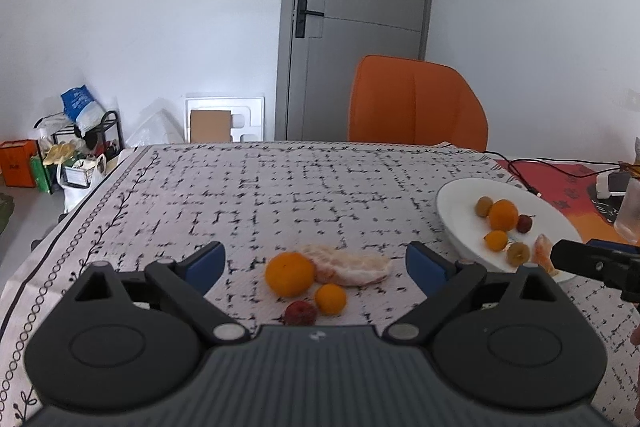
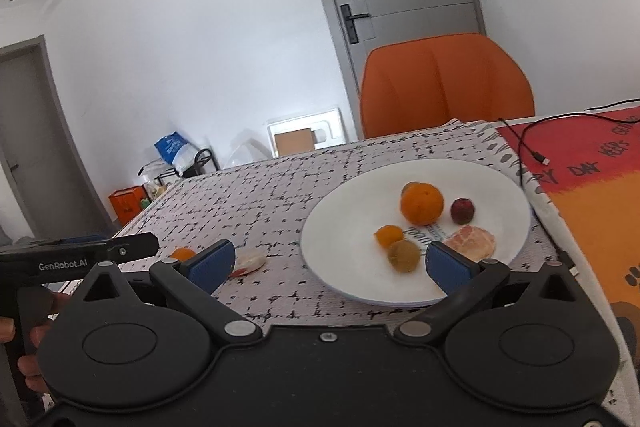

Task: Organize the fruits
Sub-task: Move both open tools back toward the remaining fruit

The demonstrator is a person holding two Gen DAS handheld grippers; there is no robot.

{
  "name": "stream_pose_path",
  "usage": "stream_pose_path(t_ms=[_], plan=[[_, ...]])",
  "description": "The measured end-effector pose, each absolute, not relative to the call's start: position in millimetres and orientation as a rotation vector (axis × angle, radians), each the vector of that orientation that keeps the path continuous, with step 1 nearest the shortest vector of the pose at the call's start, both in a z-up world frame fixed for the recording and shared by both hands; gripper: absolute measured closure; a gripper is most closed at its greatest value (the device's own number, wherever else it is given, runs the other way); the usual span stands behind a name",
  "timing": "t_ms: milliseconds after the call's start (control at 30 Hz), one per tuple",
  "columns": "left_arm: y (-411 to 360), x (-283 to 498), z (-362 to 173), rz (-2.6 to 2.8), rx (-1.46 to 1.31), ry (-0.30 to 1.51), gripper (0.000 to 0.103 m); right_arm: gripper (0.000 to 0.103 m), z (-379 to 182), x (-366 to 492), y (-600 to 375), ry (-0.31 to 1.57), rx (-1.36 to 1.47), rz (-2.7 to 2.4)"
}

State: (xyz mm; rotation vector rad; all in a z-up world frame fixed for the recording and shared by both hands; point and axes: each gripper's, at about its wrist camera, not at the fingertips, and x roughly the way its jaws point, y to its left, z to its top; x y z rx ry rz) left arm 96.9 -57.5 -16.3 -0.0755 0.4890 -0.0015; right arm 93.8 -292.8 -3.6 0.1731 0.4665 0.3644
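Observation:
My left gripper is open above a cluster on the tablecloth: a large orange, a small orange, a red fruit and a peeled citrus piece. My right gripper is open and empty at the near rim of the white plate. The plate holds a large orange, a red fruit, a small orange, a brownish fruit and a peeled segment. The plate also shows in the left wrist view.
An orange chair stands behind the table's far edge. A black cable lies on a red and orange mat right of the plate. A clear cup stands at the right. Clutter sits on the floor at the left.

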Motion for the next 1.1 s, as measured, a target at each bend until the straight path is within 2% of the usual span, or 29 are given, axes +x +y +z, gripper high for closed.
stream_pose_path(t_ms=[333, 400, 500, 600, 800, 867, 1000, 1067, 1100], plan=[[-42, 97, -32, -0.011, -0.125, 0.516, 0.007, 0.0, -4, 93, -269, 0.483, 0.128, 0.432], [-39, 98, -36, -0.008, -0.135, 0.527, 0.008, 0.002, -4, 94, -265, 0.484, 0.122, 0.437], [-35, 100, -40, -0.005, -0.139, 0.534, 0.01, 0.012, -7, 99, -259, 0.494, 0.11, 0.448], [-33, 102, -45, -0.009, -0.144, 0.539, 0.013, 0.013, -9, 105, -253, 0.509, 0.102, 0.458], [-30, 110, -55, -0.038, -0.172, 0.569, 0.032, 0.021, -12, 112, -240, 0.528, 0.085, 0.472], [-28, 112, -58, -0.048, -0.187, 0.58, 0.043, 0.024, -13, 113, -235, 0.534, 0.078, 0.471], [-24, 114, -65, -0.083, -0.221, 0.596, 0.052, 0.024, -14, 115, -226, 0.547, 0.061, 0.461], [-21, 117, -70, -0.1, -0.238, 0.617, 0.073, 0.024, -15, 115, -221, 0.552, 0.052, 0.458], [-19, 118, -72, -0.108, -0.245, 0.626, 0.077, 0.024, -15, 115, -218, 0.554, 0.049, 0.459]])
